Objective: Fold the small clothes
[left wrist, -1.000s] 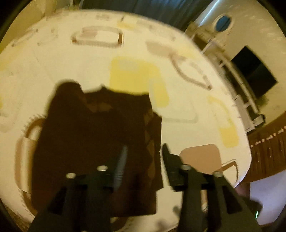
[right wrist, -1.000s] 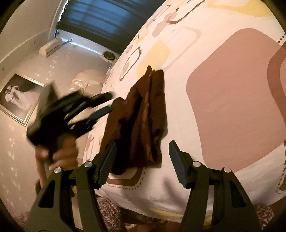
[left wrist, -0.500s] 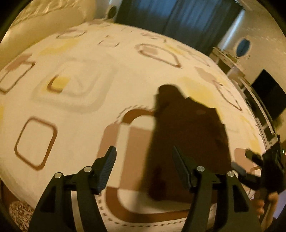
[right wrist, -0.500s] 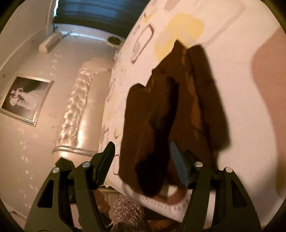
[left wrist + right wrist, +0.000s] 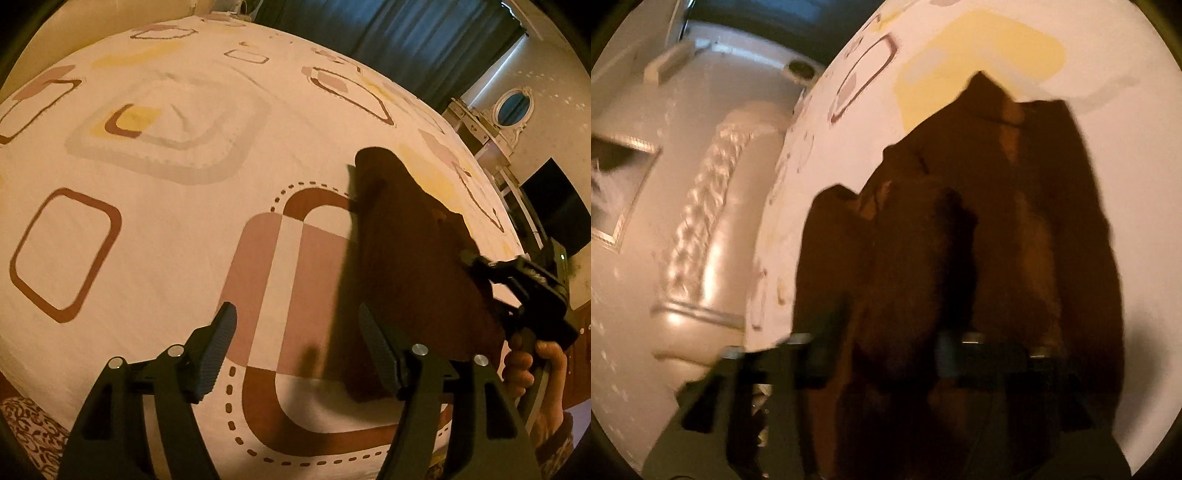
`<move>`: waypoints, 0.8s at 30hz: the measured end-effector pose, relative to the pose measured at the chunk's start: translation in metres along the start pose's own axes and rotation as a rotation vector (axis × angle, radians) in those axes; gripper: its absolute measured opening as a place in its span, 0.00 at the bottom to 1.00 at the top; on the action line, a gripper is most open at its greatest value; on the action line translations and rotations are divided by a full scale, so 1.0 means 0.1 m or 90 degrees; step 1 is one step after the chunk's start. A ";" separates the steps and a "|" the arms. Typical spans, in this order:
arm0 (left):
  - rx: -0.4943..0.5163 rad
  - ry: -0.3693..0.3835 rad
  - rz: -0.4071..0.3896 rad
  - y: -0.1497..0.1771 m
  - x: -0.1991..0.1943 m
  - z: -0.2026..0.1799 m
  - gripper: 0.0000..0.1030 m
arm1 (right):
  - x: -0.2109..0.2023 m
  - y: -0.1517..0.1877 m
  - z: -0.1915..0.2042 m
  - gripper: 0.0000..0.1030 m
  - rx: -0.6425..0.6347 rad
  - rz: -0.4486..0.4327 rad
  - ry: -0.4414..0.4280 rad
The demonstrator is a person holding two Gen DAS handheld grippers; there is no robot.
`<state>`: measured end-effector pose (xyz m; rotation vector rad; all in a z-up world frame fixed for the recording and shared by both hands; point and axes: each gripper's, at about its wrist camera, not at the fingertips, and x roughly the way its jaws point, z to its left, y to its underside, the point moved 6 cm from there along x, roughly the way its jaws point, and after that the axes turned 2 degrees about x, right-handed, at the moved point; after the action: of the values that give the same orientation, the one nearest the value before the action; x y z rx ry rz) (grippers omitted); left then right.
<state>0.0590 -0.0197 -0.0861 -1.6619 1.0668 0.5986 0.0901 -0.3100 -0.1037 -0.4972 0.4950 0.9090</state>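
A dark brown garment (image 5: 406, 266) lies folded lengthwise on the patterned bed sheet (image 5: 166, 221). My left gripper (image 5: 295, 314) hovers over the sheet just left of it. Its jaws are opening and only sheet shows between them, while the right finger (image 5: 376, 343) overlaps the garment's left edge. In the left wrist view a hand holds my right gripper (image 5: 480, 266) at the garment's right edge. In the blurred right wrist view the garment (image 5: 1015, 221) fills the middle, and my right gripper (image 5: 886, 343) is closing with a bunched fold between its still-separated fingers.
The bed's front edge (image 5: 332, 461) runs just below my left gripper, with patterned fabric (image 5: 26, 424) beneath it. A padded headboard (image 5: 701, 229) stands at the far end. Blue curtains (image 5: 406, 33), a dresser with an oval mirror (image 5: 513, 107) and a dark screen (image 5: 554, 210) line the right wall.
My left gripper swung left off the garment and widened. My right gripper moved in over the garment, and its jaws narrowed around a fold. The garment went from spread to folded lengthwise.
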 end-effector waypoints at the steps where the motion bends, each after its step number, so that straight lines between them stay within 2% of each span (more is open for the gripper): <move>1: 0.000 0.001 0.002 0.01 0.01 -0.01 0.66 | 0.02 -0.02 0.00 0.15 -0.006 0.004 0.006; 4: 0.004 0.007 0.002 0.00 0.02 -0.04 0.66 | -0.06 -0.13 0.09 0.11 -0.058 -0.020 0.030; 7: 0.013 0.013 -0.007 -0.03 0.01 -0.11 0.67 | -0.27 -0.29 0.24 0.10 -0.088 -0.071 0.018; 10: 0.021 0.019 -0.007 -0.04 0.03 -0.16 0.69 | -0.44 -0.40 0.19 0.10 -0.102 -0.104 0.022; 15: 0.040 0.018 0.003 0.02 0.11 -0.19 0.69 | -0.41 -0.45 -0.37 0.09 -0.036 -0.099 0.061; 17: 0.054 0.015 0.008 0.06 0.12 -0.19 0.69 | -0.38 -0.43 -0.57 0.09 -0.003 -0.098 0.045; 20: 0.066 0.022 0.013 0.13 0.11 -0.19 0.69 | -0.38 -0.44 -0.63 0.09 0.022 -0.104 0.022; 24: 0.106 0.035 0.004 0.25 0.04 -0.27 0.69 | -0.46 -0.53 -0.56 0.09 0.014 -0.118 0.024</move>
<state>0.0362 -0.0484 -0.0919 -1.5372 1.1300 0.4574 0.0995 -0.3993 -0.1099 -0.5313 0.4849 0.7174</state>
